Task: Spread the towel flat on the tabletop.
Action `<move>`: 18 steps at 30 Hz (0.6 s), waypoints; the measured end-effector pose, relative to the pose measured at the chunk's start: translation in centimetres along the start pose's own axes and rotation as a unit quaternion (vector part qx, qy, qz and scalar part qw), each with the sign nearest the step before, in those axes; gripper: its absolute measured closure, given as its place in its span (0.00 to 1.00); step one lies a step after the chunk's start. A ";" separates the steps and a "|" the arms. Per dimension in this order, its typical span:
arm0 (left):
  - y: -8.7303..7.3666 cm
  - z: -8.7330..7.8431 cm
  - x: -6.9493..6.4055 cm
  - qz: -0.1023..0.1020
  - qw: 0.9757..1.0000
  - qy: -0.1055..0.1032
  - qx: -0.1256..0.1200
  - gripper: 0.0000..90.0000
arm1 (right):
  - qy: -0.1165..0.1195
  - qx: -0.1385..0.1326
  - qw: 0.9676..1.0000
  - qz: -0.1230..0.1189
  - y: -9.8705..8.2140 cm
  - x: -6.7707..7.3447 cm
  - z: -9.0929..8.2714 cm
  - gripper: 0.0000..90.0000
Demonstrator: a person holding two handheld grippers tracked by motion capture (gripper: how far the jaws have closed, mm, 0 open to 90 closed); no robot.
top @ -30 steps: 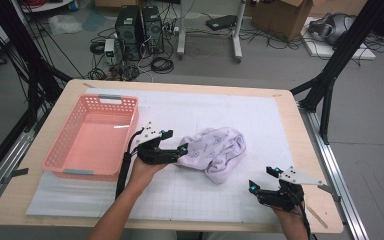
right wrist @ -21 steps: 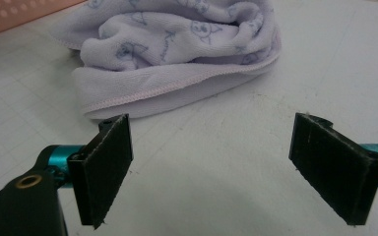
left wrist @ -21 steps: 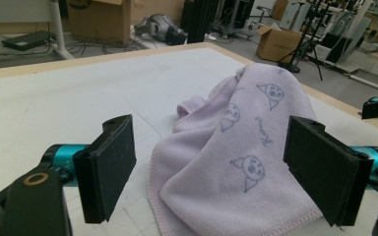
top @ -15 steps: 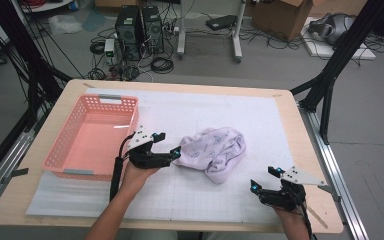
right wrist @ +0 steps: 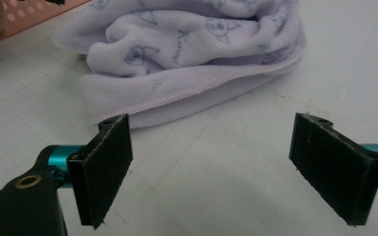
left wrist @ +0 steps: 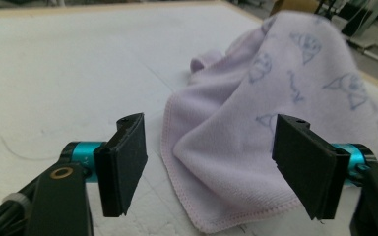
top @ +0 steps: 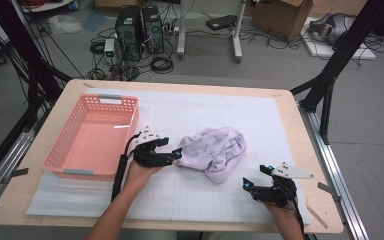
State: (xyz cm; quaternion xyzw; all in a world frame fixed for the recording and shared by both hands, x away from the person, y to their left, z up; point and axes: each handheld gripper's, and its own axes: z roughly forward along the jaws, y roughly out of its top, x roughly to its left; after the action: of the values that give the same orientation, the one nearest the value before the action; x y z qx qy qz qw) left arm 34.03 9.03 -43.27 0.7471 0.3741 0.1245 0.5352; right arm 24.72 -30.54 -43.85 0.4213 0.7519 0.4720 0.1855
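Left tongs [top: 176,155] open – jaws have just been narrowing a bit, with the near hemmed corner of the towel [top: 212,151] between them, pads not yet pressing on it. In the left gripper view the towel's stitched edge [left wrist: 236,216] lies flat on the mat right between the jaws. Right tongs [top: 251,186] open too, nothing between them, parked near the bench's front edge, apart from the towel. Towel is crumpled in a heap mid-bench on the white mat [top: 260,120], just right of the pink basket [top: 87,137]. Handling guess: light, soft, limp terry – will droop and unfold when lifted, not slippery, not fragile. Best hold looks like the hemmed corner or a bunched fold.
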 end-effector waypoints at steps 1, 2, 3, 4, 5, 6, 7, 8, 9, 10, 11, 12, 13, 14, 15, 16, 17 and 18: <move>0.0 0.0 0.0 0.000 1.000 0.000 0.000 0.33 | 0.001 0.003 1.000 0.000 0.1 0.1 0.3 0.17; -0.1 0.8 0.0 -0.002 1.000 0.003 0.014 0.33 | 0.003 0.006 1.000 0.002 0.3 0.4 0.8 0.17; -0.1 0.8 0.0 -0.002 1.000 0.003 0.014 0.33 | 0.003 0.006 1.000 0.002 0.3 0.4 0.8 0.17; -0.2 1.6 -0.2 -0.003 0.999 0.001 0.033 0.33 | 0.011 0.014 1.000 0.006 0.7 0.7 1.8 0.17; -0.2 1.6 -0.2 -0.003 0.999 0.001 0.033 0.33 | 0.014 0.016 1.000 0.005 0.8 0.9 2.2 0.17; -0.1 2.2 -0.7 0.009 0.999 0.000 0.047 0.33 | 0.023 0.024 0.999 0.004 1.0 1.2 2.9 0.17; -0.1 2.2 -0.7 0.009 0.999 0.000 0.047 0.34 | 0.023 0.024 0.999 0.004 1.0 1.2 2.9 0.17; -0.2 2.7 -1.2 0.019 0.998 -0.001 0.056 0.36 | 0.035 0.034 0.999 -0.003 1.3 1.7 3.9 0.17; -0.2 2.7 -1.2 0.019 0.998 -0.001 0.056 0.38 | 0.035 0.034 0.999 -0.003 1.3 1.7 3.9 0.17; -0.4 3.2 -1.6 0.030 0.997 -0.009 0.070 0.43 | 0.044 0.044 0.998 -0.005 1.6 2.2 4.8 0.20; -0.4 3.2 -1.6 0.030 0.997 -0.009 0.070 0.51 | 0.046 0.047 0.998 -0.007 1.7 2.3 5.1 0.23; -0.7 3.6 -1.9 0.053 0.993 -0.015 0.103 0.64 | 0.049 0.054 0.997 -0.005 1.8 2.5 5.6 0.28; -0.7 3.6 -1.9 0.053 0.993 -0.015 0.103 0.71 | 0.053 0.058 0.997 -0.003 1.9 2.6 5.9 0.32; -0.8 3.7 -2.3 0.077 0.990 -0.007 0.117 0.78 | 0.061 0.064 0.996 0.001 2.0 2.7 6.4 0.39; -0.8 3.7 -2.3 0.077 0.990 -0.007 0.117 0.89 | 0.062 0.070 0.996 0.003 2.0 2.8 6.7 0.44; -0.8 3.5 -2.2 0.086 0.990 -0.008 0.115 0.94 | 0.054 0.080 0.995 0.001 2.1 2.8 7.1 0.48; -0.8 3.5 -2.2 0.086 0.990 -0.008 0.115 0.96 | 0.054 0.081 0.995 0.004 2.2 2.8 7.1 0.54; -0.6 3.1 -1.9 0.083 0.990 -0.008 0.111 0.96 | 0.049 0.084 0.995 0.005 2.3 2.7 7.2 0.61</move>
State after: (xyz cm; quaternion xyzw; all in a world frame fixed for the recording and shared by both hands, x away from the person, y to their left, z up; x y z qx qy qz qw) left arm 34.27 5.57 -44.68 0.8316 0.3177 0.1202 0.4395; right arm 29.15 -23.91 -45.05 0.4156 0.7950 0.4281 0.1099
